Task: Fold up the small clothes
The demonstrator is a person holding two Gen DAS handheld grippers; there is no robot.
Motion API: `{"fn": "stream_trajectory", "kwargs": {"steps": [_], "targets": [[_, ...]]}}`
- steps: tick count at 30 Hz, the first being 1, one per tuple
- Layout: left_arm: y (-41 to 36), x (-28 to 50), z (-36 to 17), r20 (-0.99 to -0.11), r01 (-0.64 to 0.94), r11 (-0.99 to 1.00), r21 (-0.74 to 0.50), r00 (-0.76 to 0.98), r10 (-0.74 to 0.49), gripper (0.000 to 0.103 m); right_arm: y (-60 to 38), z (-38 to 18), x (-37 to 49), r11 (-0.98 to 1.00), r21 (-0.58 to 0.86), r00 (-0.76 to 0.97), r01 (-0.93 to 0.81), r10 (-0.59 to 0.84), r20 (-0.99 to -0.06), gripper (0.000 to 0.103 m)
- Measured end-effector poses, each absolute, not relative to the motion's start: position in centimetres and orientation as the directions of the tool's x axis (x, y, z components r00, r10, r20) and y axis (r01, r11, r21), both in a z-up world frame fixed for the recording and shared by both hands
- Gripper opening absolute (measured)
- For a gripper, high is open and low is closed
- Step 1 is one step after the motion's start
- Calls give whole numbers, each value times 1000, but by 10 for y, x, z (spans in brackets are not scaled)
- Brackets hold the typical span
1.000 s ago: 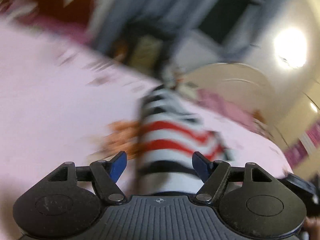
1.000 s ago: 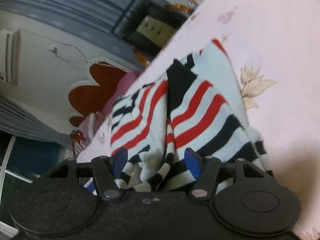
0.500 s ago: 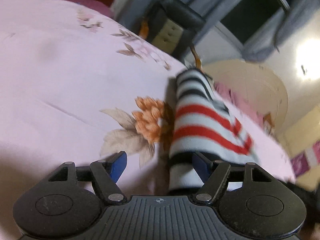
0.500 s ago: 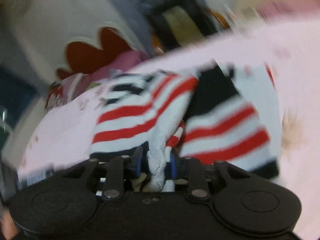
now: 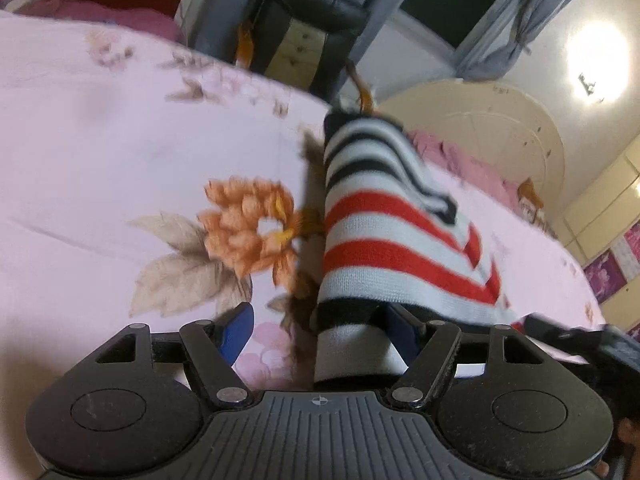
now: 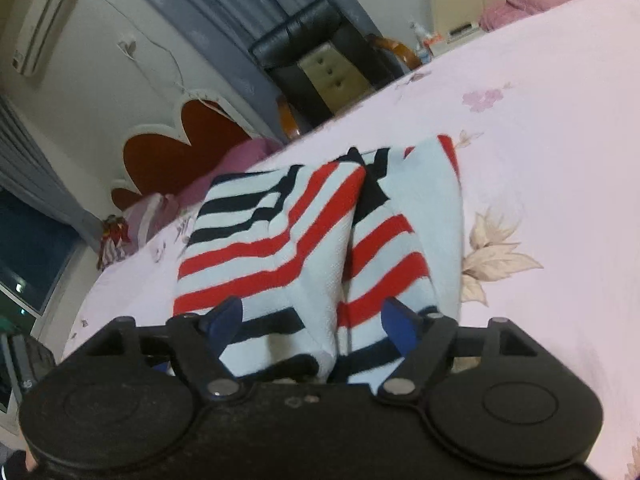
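Striped knit garment [image 6: 304, 236], banded in red, black and white, lies on a pink floral bedsheet [image 6: 540, 128], partly folded, with two panels meeting at a centre ridge in the right wrist view. The right gripper [image 6: 312, 320] hovers over its near hem, jaws opening, cloth lying between the blue pads [image 6: 226, 316] but not pinched. The left gripper [image 5: 320, 328] stands spread wide at the garment's near edge, where the fabric lies between its pads without being squeezed.

The risk from here, by judgement: with neither gripper clamped, the raised ridge could slump and the fold spring open; a pad could also snag the loose knit and drag a panel askew on the soft sheet.

The left wrist view alone shows an orange printed flower [image 5: 248, 228] just beside the garment, a lit ceiling lamp [image 5: 596, 68] and, at the right edge, part of the other gripper. Only the right wrist view shows the two panels side by side, the red scalloped headboard [image 6: 176, 148] and the wall air conditioner [image 6: 44, 24]. A black chair [image 6: 316, 52] appears in both.
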State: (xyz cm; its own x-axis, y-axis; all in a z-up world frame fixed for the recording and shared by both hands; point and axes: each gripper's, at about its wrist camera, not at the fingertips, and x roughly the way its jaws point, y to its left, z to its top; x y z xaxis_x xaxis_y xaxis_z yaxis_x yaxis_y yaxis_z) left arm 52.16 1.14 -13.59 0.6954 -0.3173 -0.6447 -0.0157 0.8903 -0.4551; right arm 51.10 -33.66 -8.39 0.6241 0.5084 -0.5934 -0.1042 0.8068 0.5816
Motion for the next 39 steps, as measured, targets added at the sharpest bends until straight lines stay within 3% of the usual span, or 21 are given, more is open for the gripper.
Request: {"fn": "stream_trajectory", "kwargs": {"steps": [3, 8, 10, 11, 12, 16, 20, 32, 35, 37, 39], "targets": [[25, 518, -138, -628, -65, 877, -475, 723, -287, 72, -323, -89, 534, 843, 532, 564, -72, 475, -676, 59], [20, 520, -144, -650, -67, 898, -434, 714, -261, 72, -294, -91, 545, 891, 429, 556, -148, 434, -709, 46], [18, 520, -140, -655, -63, 903, -424, 711, -258, 71, -284, -87, 541, 906, 372, 579, -202, 417, -700, 21], [18, 520, -137, -651, -52, 906, -421, 713, -262, 61, -281, -82, 536, 912, 344, 598, -223, 407, -691, 19], [17, 519, -134, -640, -29, 904, -426, 717, -278, 58, -281, -74, 530, 916, 317, 623, -245, 399, -672, 18], [-2, 521, -125, -618, 50, 912, -407, 720, -315, 58, -296, -53, 504, 925, 260, 691, -277, 380, -615, 17], [-40, 533, -129, -657, 111, 922, -370, 670, -345, 58, -318, -69, 510, 952, 226, 704, -206, 304, -642, 17], [-55, 539, -135, -662, 127, 929, -348, 668, -339, 61, -338, -95, 511, 942, 302, 706, -147, 314, -635, 18], [-47, 541, -127, -642, 131, 920, -369, 680, -355, 61, -343, -86, 515, 935, 324, 694, -146, 330, -640, 23], [-41, 544, -118, -599, 136, 912, -386, 715, -360, 61, -355, -78, 521, 923, 366, 725, -116, 331, -604, 33], [-40, 558, -114, -600, 130, 919, -372, 722, -345, 61, -372, -78, 536, 888, 456, 733, -58, 348, -584, 32]]}}
